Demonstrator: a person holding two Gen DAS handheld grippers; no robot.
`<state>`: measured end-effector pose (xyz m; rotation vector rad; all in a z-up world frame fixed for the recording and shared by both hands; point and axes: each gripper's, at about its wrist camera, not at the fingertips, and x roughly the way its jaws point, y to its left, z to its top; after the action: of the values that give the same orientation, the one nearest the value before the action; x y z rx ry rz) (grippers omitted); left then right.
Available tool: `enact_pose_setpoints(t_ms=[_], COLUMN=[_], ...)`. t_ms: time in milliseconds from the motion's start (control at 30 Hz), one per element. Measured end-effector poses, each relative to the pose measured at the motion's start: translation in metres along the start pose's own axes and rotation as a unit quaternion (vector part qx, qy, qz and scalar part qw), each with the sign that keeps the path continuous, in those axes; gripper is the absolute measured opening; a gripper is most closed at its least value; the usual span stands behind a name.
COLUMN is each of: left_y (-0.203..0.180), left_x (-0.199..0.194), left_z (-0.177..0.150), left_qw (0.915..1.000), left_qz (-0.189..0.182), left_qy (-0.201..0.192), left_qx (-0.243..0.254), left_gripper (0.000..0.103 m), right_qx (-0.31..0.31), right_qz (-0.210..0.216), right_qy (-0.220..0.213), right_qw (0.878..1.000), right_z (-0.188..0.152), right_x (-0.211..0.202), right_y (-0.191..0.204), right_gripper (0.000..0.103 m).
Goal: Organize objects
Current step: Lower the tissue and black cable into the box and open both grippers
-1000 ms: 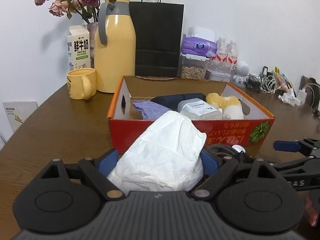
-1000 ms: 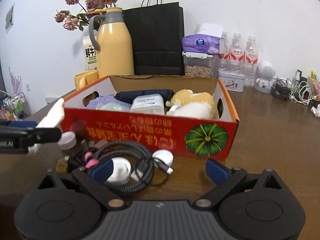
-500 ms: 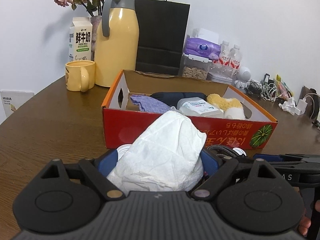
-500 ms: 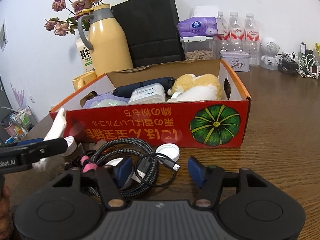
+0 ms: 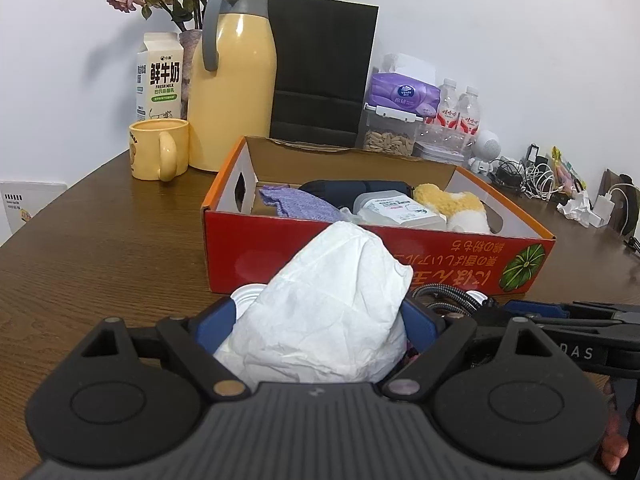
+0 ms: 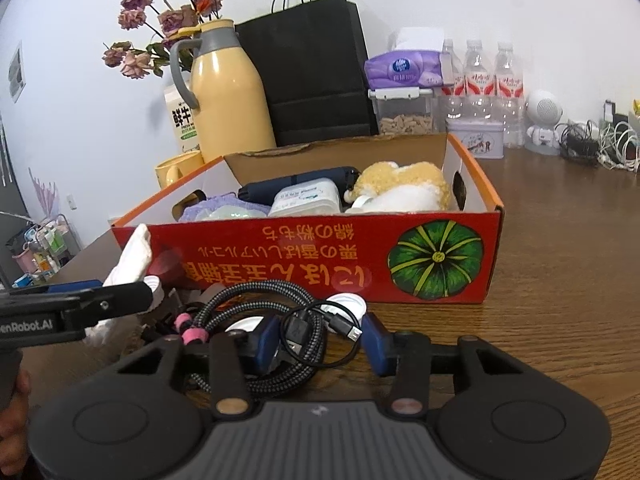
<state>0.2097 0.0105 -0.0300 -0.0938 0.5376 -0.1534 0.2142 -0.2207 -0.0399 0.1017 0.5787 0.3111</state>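
My left gripper (image 5: pixel 320 316) is shut on a crumpled white tissue wad (image 5: pixel 328 308), just in front of the red cardboard box (image 5: pixel 280 252). The box holds a purple cloth (image 5: pixel 296 204), a dark pouch, a wipes pack (image 5: pixel 396 210) and a plush toy (image 5: pixel 460 208). In the right wrist view, my right gripper (image 6: pixel 320 336) is low over a coiled braided cable (image 6: pixel 256 304) at the box's (image 6: pixel 280 248) front wall. Its jaws are closing with the coil between them. The left pad touches the coil and the right pad stands just clear. White caps (image 6: pixel 346 304) lie beside the cable.
Behind the box stand a yellow thermos (image 5: pixel 232 92), a yellow mug (image 5: pixel 158 154), a milk carton (image 5: pixel 160 76), a black paper bag (image 5: pixel 320 72), a seed jar and water bottles (image 5: pixel 460 108). Tangled chargers (image 5: pixel 532 176) lie at the far right on the wooden table (image 5: pixel 100 240).
The right jaws have narrowed from wide open to closely around the cable coil, and that gripper has tilted a little. The left gripper still grips the tissue in about the same place.
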Motion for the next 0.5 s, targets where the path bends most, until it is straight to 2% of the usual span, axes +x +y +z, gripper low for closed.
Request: enact_pose_setpoints(t_ms=[333,500], left_y=[0.001,-0.004], left_x=[-0.006,-0.020], left_z=[0.002,0.015], left_qw=[0.9999,0.9993], left_qz=[0.000,-0.002], left_qy=[-0.013,-0.036], left_qx=[0.000,0.008], left_gripper=[0.088,0.089], right_qx=[-0.008,-0.015], right_qz=[-0.007,-0.002], right_qy=[-0.047,-0.071], right_qw=[0.999,0.997], right_z=[0.003,0.014], right_x=[-0.019,-0.032], right_y=[0.001,0.003], right_gripper=[0.043,0.043])
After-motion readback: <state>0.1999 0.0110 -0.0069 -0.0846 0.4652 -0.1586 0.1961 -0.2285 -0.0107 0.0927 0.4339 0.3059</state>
